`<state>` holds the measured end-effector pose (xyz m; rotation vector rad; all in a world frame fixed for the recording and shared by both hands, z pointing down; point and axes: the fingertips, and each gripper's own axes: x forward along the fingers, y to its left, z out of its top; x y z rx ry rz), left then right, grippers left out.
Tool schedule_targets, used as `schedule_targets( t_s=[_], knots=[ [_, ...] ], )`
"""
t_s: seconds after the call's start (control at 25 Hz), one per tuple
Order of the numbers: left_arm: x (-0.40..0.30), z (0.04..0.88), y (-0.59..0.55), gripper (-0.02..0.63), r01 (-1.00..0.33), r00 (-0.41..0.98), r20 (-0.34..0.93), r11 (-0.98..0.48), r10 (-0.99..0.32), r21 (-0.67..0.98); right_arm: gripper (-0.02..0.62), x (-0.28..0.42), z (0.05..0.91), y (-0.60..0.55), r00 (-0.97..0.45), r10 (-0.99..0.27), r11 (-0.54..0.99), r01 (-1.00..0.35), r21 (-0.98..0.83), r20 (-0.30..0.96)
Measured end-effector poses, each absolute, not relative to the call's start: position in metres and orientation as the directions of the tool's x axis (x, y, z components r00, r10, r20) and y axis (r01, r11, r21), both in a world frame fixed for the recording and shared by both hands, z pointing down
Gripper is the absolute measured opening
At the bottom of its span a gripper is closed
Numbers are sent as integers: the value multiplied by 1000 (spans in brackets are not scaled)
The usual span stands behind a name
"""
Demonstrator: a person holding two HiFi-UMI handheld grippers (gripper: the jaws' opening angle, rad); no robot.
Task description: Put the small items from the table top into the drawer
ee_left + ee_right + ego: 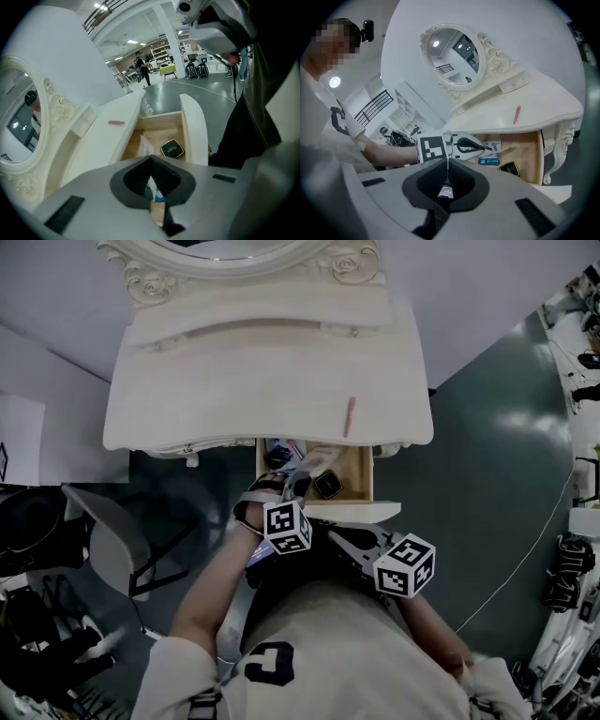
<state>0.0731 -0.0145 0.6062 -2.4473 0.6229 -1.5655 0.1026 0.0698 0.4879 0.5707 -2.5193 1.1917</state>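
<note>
dim, even overhead light; fisheye-warped edges, dark vignetted corners

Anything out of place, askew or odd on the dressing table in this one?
Only one thing: a slim pink item lies alone on the table top, not yet in the open drawer, where a black compact already lies. Nothing looks spilled or damaged.

Own kit, itemised.
- Shirt [328,634]: mine, pale, short-sleeved, with a dark block letter C [265,662] on the chest.
- Grey strap [228,624]: runs down over my shirt.
- Left gripper [302,476]: light grey shell and dark pads. Its left cube [288,526] carries black-and-white square markers.
- Right gripper [337,538]: same grey shell. My right cube [405,565] is marked alike.
</note>
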Motion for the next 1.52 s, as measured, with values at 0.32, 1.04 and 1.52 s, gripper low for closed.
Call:
schedule_targets(
  t_s=[0.32,1.04,1.52],
  knots=[
    [74,632,-8,54,-281,368,863,-927,-344,-250,31,105,492,67,-869,-232,564,-486,-667,437],
    [63,668,-39,54,-405,315,903,-902,-293,-152,31,110,495,61,-855,-260,538,-513,-669,448],
    [65,679,-71,55,-546,323,885,-830,-334,-114,31,118,497,56,-850,-275,513,-524,-680,448]
  ],
)
